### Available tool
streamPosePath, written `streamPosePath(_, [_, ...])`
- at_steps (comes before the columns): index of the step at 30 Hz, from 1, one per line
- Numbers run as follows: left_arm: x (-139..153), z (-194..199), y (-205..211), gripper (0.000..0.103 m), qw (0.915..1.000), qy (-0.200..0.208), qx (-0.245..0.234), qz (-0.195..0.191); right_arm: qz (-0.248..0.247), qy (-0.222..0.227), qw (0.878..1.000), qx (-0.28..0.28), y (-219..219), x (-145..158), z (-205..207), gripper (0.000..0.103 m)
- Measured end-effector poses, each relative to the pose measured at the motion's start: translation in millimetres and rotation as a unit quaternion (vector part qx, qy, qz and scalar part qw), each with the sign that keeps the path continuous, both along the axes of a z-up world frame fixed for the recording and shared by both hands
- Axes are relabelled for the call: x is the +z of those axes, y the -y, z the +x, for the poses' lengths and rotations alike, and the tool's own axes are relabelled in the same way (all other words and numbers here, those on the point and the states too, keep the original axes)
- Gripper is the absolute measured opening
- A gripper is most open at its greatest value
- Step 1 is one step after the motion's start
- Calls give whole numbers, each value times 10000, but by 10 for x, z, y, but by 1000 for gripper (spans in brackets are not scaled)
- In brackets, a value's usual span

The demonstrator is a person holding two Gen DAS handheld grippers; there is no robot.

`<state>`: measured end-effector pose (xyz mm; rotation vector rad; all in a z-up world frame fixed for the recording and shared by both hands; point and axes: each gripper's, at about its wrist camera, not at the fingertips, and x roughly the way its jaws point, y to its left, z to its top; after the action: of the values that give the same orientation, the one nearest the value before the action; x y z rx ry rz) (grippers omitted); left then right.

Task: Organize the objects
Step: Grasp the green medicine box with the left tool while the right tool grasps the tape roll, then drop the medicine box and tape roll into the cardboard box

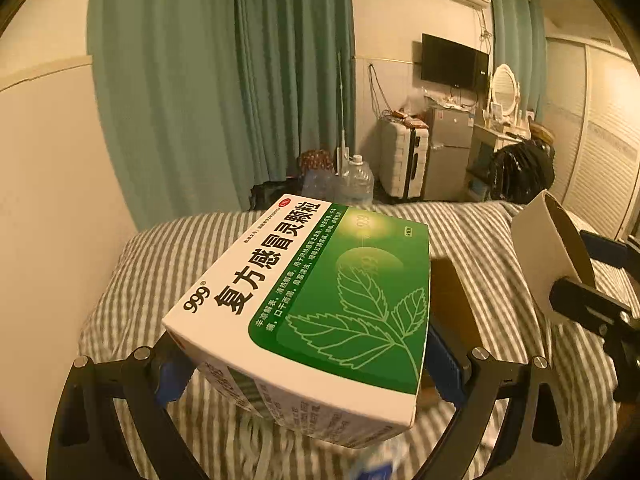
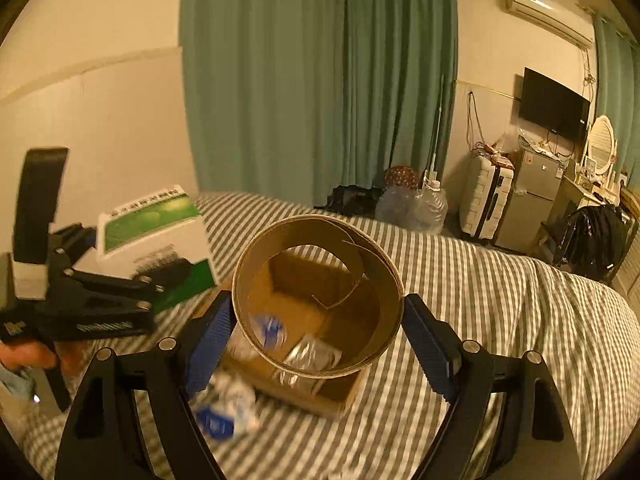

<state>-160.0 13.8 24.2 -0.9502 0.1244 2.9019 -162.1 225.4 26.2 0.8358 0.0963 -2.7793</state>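
Note:
My left gripper [image 1: 308, 368] is shut on a green and white medicine box [image 1: 320, 300], which is held tilted above the striped bed, blue pads on its two sides. In the right wrist view the same box [image 2: 152, 232] and the left gripper [image 2: 120, 280] hang at the left. Between the blue pads of my right gripper [image 2: 320, 344] sits a brown cardboard ring [image 2: 316, 370], gripped over an open cardboard box [image 2: 340, 396]. From the left wrist, the ring [image 1: 540, 256] and right gripper [image 1: 592, 308] appear at the right edge.
Foil packets [image 2: 308, 360] lie inside the cardboard box, and blurred blue and white packets [image 2: 228, 408] lie on the grey striped bed [image 2: 480, 320] beside it. A hand [image 2: 24, 354] grips the left tool. Beyond the bed stand water jugs [image 2: 428, 208], a suitcase [image 2: 484, 204] and green curtains.

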Motion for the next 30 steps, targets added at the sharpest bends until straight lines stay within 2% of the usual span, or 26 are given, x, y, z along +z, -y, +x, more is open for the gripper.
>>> streamPosePath(4, [-201, -368, -157, 97, 9998, -13, -145, -121, -3, 200, 9998, -94, 32, -180, -404, 83])
streamPosePath(8, [-539, -612, -277, 97, 9990, 228, -302, -235, -171, 503, 9984, -197, -41, -444, -673, 83])
streamPosePath(14, [-881, -747, -360, 98, 9982, 401, -440, -90, -281, 661, 9970, -271, -90, -731, -824, 85])
streamPosePath(16, [-925, -778, -385, 99, 9975, 514, -441, -187, -371, 729, 9961, -335, -158, -786, -843, 91])
streamPosePath(17, [-921, -776, -395, 99, 9971, 540, -442, -297, -390, 716, 9960, -371, -185, -782, -849, 96])
streamPosePath(20, [-827, -724, -451, 103, 9974, 396, -368, -483, -428, 557, 9967, -405, -229, -681, -757, 96])
streamPosePath(26, [-442, -413, -238, 103, 9990, 228, -325, -206, -284, 204, 9983, -465, -250, -217, -368, 96])
streamPosePath(30, [-120, -119, -128, 103, 9994, 35, -275, -214, -191, -52, 9985, -515, -314, 98, 2, 96])
